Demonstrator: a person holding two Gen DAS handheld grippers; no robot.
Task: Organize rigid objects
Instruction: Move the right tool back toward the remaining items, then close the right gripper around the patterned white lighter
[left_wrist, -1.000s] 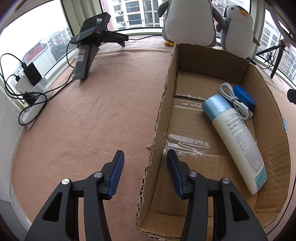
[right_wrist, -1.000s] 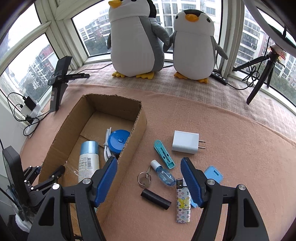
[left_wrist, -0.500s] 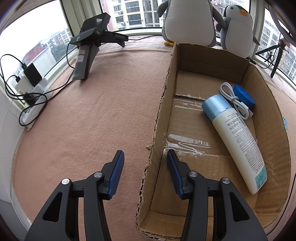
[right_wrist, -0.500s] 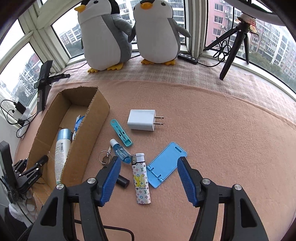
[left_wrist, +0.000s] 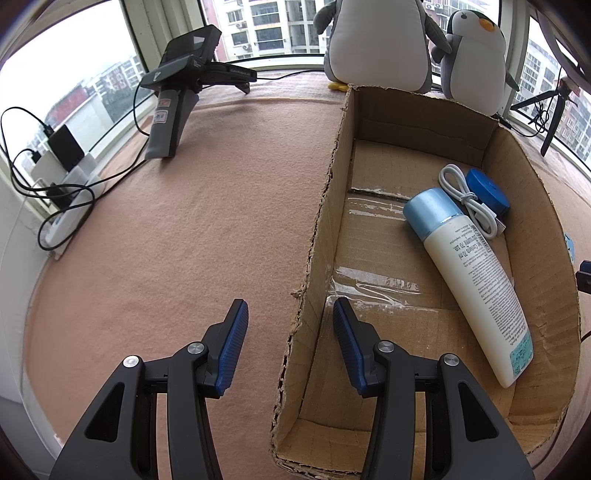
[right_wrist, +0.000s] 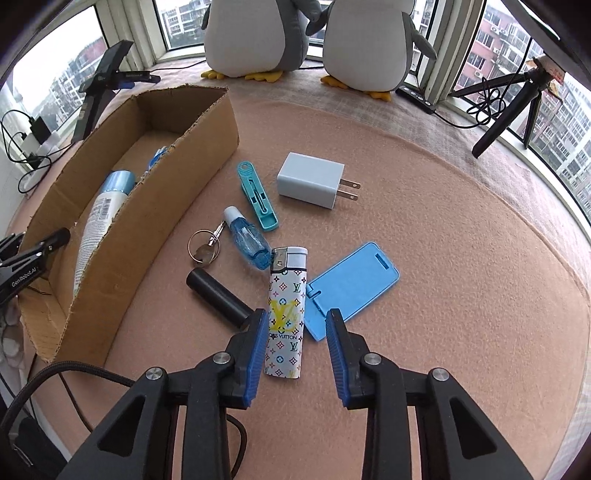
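My right gripper (right_wrist: 295, 334) covers the near end of the black cylinder (right_wrist: 216, 293), and its left finger (right_wrist: 255, 354) hides the lighter's (right_wrist: 286, 314) lower left edge. The box wall (right_wrist: 155, 206) blocks most of the white bottle (right_wrist: 98, 221); only a sliver of the blue thing (right_wrist: 159, 157) behind it shows, too little to name. Both penguins (right_wrist: 255, 37) lose their heads off the top edge. In the left view, the bottle label print (left_wrist: 476, 258) is too small to read, and something blue (left_wrist: 569, 245) peeks past the far box wall.
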